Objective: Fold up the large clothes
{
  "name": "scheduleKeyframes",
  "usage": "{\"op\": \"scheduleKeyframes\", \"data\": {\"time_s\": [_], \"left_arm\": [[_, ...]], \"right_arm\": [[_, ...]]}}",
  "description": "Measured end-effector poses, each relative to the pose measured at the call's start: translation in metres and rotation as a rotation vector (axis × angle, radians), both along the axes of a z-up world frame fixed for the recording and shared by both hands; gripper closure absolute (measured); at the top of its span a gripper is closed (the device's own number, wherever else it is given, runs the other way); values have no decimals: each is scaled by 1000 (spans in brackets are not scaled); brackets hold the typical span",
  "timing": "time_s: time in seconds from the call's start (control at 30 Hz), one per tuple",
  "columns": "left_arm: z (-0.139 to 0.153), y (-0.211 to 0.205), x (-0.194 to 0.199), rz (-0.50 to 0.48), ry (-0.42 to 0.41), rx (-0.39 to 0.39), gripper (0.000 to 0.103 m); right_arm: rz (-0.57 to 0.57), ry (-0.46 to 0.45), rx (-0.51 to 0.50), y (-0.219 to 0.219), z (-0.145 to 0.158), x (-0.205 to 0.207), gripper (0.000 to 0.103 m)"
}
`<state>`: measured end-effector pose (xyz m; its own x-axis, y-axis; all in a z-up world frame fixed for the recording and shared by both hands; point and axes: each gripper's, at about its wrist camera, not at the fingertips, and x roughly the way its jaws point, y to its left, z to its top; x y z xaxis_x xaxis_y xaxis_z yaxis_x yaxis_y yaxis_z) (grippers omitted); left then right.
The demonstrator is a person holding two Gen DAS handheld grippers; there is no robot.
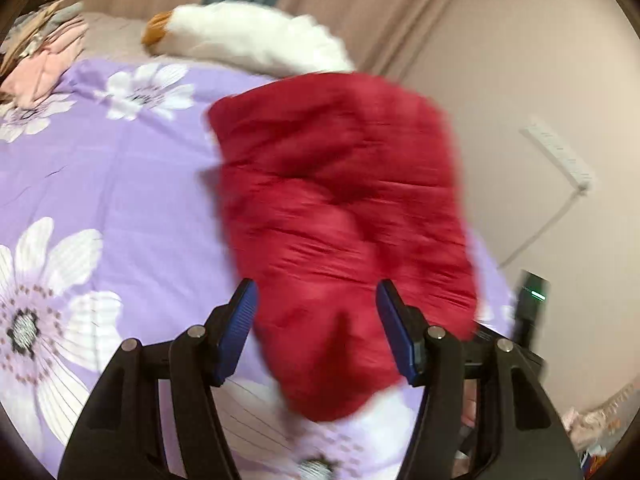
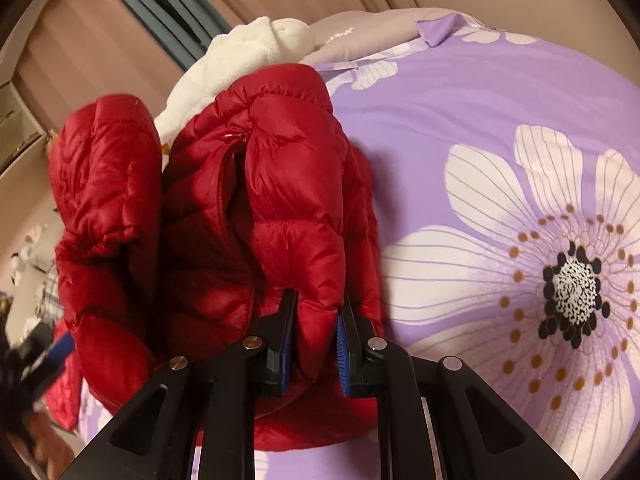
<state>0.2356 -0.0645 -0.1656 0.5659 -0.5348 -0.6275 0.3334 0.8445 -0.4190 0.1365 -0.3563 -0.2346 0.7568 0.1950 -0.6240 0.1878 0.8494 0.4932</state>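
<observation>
A red puffer jacket (image 1: pixel 340 184) lies bunched on a purple flowered bedsheet (image 1: pixel 120 184) near the bed's right edge. My left gripper (image 1: pixel 315 286) hovers over its near end, open, and its blue pads (image 1: pixel 240 320) stand apart from the fabric; this view is motion-blurred. In the right wrist view the jacket (image 2: pixel 288 184) is folded in puffy lobes with a zipper showing. My right gripper (image 2: pixel 317 298) is shut on a fold of its near edge, and red fabric is pinched between the pads.
A white plush toy (image 1: pixel 248 36) lies behind the jacket by beige curtains. Pink clothes (image 1: pixel 44 60) are heaped at the far left. A white power strip (image 1: pixel 560 156) hangs on the wall, and a black device with a green light (image 1: pixel 532 300) stands beside the bed. Bare bedsheet (image 2: pixel 460 120) stretches to the right.
</observation>
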Motion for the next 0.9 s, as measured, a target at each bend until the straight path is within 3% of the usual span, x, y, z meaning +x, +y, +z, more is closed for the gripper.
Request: {"op": "scheduleKeyframes", "data": {"time_s": [0.1,0.17,0.2,0.23,0.27,0.33,0.4,0.5,0.57,0.7,0.77,0.8,0.87,0.9], "left_arm": [[-21,2,24,29,81,-3,46],[-30,-14,37,-36,133,-48,50],[-31,-24,36,-65,120,-39,50],[-28,-37,31,-81,75,20,48],[-27,-57,23,-111,5,130,46],[-28,-79,14,-150,-46,216,43],[-30,-88,10,-162,-40,208,43],[-30,-85,17,-161,8,149,42],[-30,-82,22,-164,27,136,41],[-29,-80,28,-168,36,131,41],[-30,-79,33,-168,38,132,41],[-30,-77,38,-165,41,132,41],[-29,-76,39,-148,50,137,41],[-29,-75,38,-148,52,129,41]], "right_arm": [[-3,-5,18,-2,-5,-4,88],[11,-8,36,-4,-5,-6,88],[20,-7,39,-5,-4,-7,88],[30,-1,36,-6,-1,-9,88],[34,1,36,-8,2,-12,87],[33,-4,60,-12,10,-21,83],[-5,-24,84,-21,25,-33,67],[-59,-92,34,-26,59,-50,41],[-30,-170,42,-23,82,-55,33],[48,-200,40,-9,104,-29,26],[120,-156,35,7,100,1,26],[143,-135,50,11,94,10,37],[105,-105,15,22,83,24,79],[78,-105,12,20,81,20,80]]}}
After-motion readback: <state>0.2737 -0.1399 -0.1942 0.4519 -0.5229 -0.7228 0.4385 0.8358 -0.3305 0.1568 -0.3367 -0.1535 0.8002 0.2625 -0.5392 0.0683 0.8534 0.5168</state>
